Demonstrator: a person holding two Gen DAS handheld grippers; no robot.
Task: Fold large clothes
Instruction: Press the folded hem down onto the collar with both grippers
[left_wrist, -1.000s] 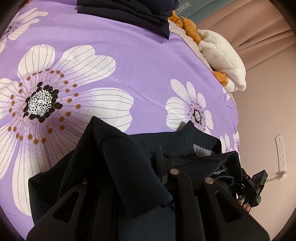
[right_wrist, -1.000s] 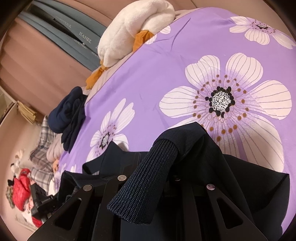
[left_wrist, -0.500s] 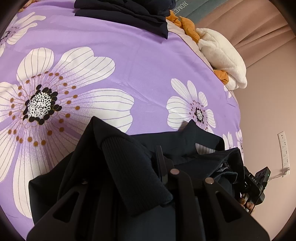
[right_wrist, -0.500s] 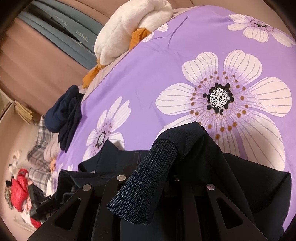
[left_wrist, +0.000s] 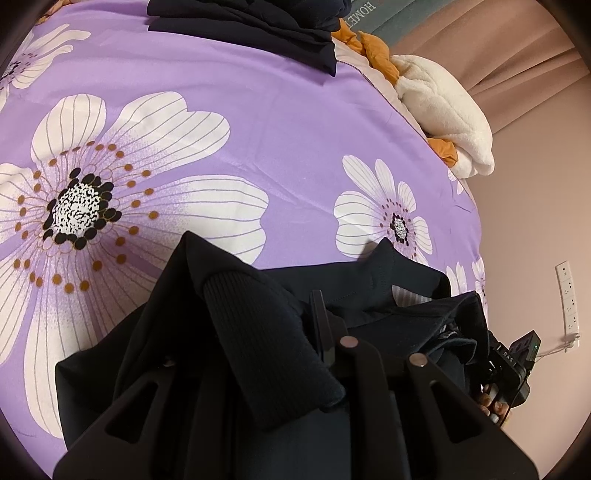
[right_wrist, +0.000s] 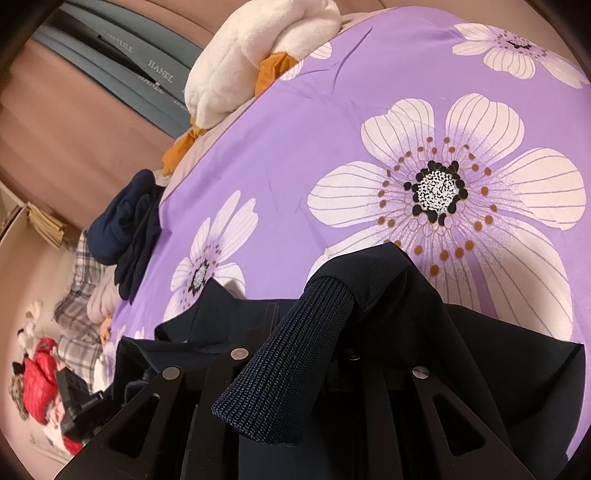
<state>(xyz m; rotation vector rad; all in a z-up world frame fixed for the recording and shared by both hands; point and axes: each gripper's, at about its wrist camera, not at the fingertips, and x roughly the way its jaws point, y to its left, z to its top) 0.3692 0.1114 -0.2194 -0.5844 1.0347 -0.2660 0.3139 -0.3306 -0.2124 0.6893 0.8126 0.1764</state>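
Note:
A dark navy garment (left_wrist: 369, 295) with ribbed cuffs is held up over a purple flowered bedspread (left_wrist: 258, 129). My left gripper (left_wrist: 291, 354) is shut on the garment, and a ribbed cuff (left_wrist: 266, 350) drapes over its fingers. My right gripper (right_wrist: 306, 354) is shut on the same garment (right_wrist: 461, 350), with its other ribbed cuff (right_wrist: 288, 373) hanging over the fingers. The cloth hides the fingertips of both grippers. The rest of the garment sags between the two grippers.
A pile of dark folded clothes (left_wrist: 251, 22) lies at the far edge of the bed, also in the right wrist view (right_wrist: 129, 221). A white and orange plush toy (left_wrist: 443, 107) lies by the curtain. A wall socket (left_wrist: 567, 295) is at right.
Both grippers have shifted slightly over the bed with the garment still held. The grip and the drape of the cuffs look the same.

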